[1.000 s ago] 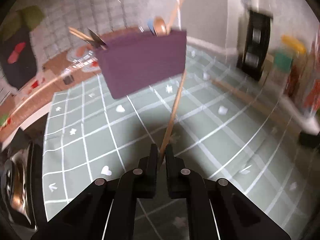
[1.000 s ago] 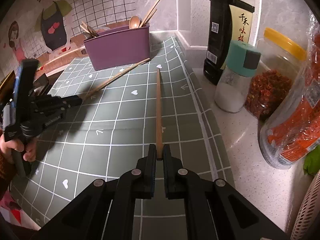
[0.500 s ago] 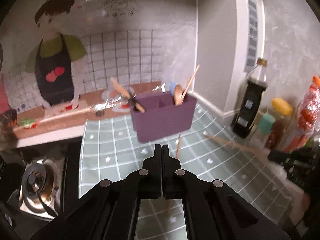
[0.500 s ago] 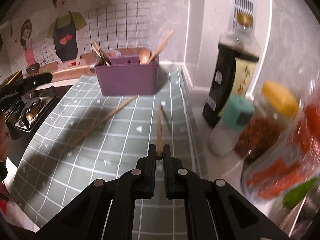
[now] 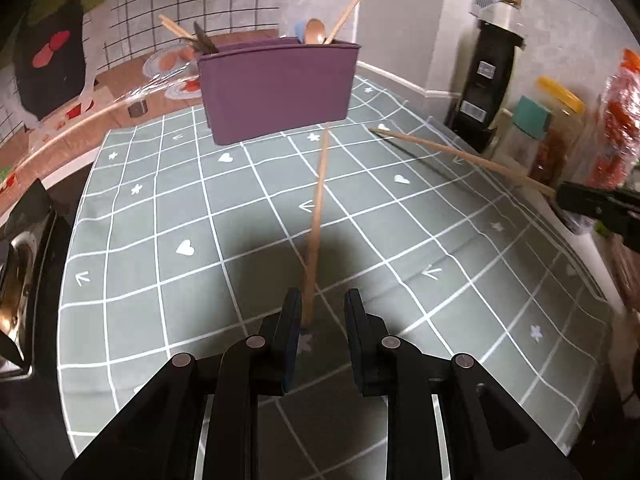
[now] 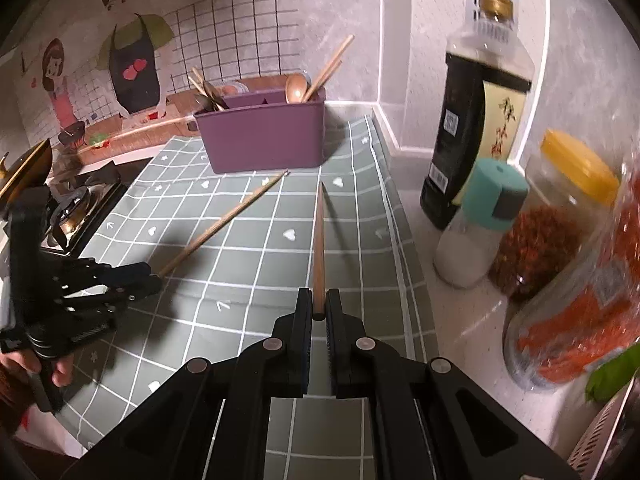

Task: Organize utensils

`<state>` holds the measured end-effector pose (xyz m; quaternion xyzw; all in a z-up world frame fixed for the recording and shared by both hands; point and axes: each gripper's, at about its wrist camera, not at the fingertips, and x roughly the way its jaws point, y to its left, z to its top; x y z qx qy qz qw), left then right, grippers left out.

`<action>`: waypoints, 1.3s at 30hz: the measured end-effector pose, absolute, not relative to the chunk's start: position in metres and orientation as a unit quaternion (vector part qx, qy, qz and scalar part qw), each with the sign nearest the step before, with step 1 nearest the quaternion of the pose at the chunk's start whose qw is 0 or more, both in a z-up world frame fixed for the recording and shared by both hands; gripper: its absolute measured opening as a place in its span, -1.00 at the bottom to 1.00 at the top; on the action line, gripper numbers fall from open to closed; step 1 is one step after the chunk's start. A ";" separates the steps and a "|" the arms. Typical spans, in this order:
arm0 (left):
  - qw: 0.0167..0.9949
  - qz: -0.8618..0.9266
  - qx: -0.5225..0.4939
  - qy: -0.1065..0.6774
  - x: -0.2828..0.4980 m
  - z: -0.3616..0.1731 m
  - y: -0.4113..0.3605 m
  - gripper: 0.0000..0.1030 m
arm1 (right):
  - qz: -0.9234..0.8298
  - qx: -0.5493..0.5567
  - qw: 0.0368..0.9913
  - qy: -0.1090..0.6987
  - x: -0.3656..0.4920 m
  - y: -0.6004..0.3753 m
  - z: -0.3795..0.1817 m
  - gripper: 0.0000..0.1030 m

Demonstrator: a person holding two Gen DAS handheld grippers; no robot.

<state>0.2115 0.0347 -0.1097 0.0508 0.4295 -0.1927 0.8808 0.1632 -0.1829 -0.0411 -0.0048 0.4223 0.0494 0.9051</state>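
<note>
Left wrist view: my left gripper [image 5: 322,316] has its jaws partway apart, just been opening, with the near end of a chopstick [image 5: 316,220] lying on the mat [image 5: 160,240] between them, pads not pressing it. In the right wrist view my right gripper [image 6: 319,312] has its jaws nipped shut on the end of the other chopstick [image 6: 319,236], low centre of frame, tip pointing up toward the purple box [image 6: 264,140] at upper centre. I judge this the pick-up step: next the left jaws must close on their stick, then both go to the box. Count: two loose chopsticks, one box, about four sticks and two spoons standing in it, one dark bottle [image 6: 476,120], two jars.
</note>
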 end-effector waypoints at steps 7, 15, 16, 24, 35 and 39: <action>0.881 -0.165 0.039 0.441 0.221 -0.118 0.034 -0.55 | 0.048 0.003 0.903 0.427 0.160 -0.187 -0.047 -0.88; 0.886 -0.148 0.040 0.438 0.224 -0.119 0.033 -0.82 | 0.049 0.007 0.902 0.430 0.160 -0.190 -0.051 -0.88; 0.886 -0.146 0.039 0.439 0.225 -0.119 0.033 -0.84 | 0.049 0.007 0.901 0.430 0.160 -0.190 -0.051 -0.88; 0.906 -0.127 0.037 0.403 0.215 -0.100 0.037 -0.87 | 0.053 0.000 0.903 0.426 0.160 -0.188 -0.048 -0.88; 0.935 -0.131 0.009 0.329 0.186 0.003 0.057 -0.89 | 0.055 -0.048 0.923 0.377 0.163 -0.180 0.003 -0.88; 0.939 -0.133 -0.002 0.317 0.187 0.029 0.063 -0.89 | 0.063 -0.057 0.931 0.356 0.172 -0.175 0.029 -0.88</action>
